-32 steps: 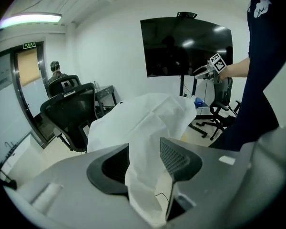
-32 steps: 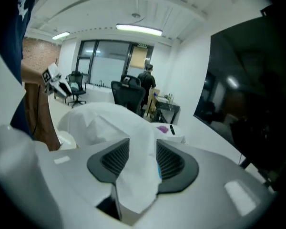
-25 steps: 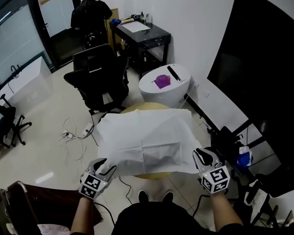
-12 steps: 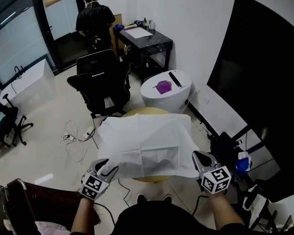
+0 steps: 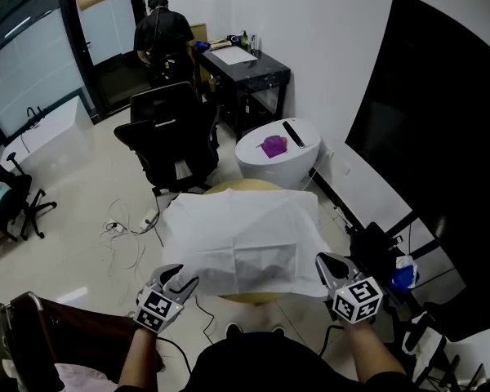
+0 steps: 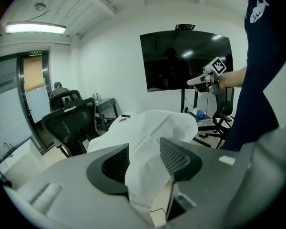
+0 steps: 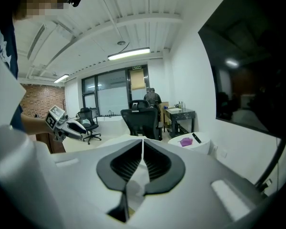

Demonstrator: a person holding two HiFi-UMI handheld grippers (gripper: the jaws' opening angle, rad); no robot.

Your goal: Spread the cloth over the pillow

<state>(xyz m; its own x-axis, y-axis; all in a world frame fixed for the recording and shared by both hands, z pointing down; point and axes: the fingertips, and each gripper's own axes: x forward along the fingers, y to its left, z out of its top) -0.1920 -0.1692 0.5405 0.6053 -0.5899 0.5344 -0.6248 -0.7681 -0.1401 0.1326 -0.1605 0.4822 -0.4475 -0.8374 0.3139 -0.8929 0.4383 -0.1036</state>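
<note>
Holding the cloth: both grippers have it, one at each near corner, seen from the head view.
Cloth (image 5: 245, 239): white and spread out flat-ish, humped up a bit in the middle. It lies over a tan round top (image 5: 238, 184) that peeks out at the far edge and the near edge.
Pillow: can't make it out, whatever's under the hump is fully covered.
Left gripper (image 5: 184, 282): at the near left corner. Its own view shows the jaws partway apart with a thick bunch of cloth stuffed between the pads, so it's gripping that fold.
Right gripper (image 5: 325, 261): at the near right corner. Its jaws are pinched together with just a thin bit of white cloth caught between them – clamped on the edge.
Near edge: runs between the two grippers, lifted slightly off the tan top.
Background: a black office chair (image 5: 167, 133) sits just past the cloth. A white round table (image 5: 298, 160) with a purple thing (image 5: 272, 145) on it is to the right of the chair.
Further back: a black desk (image 5: 245, 64) and a person (image 5: 163, 35) by the glass door.
Right side: a big black screen (image 5: 441, 137) against the wall.
</note>
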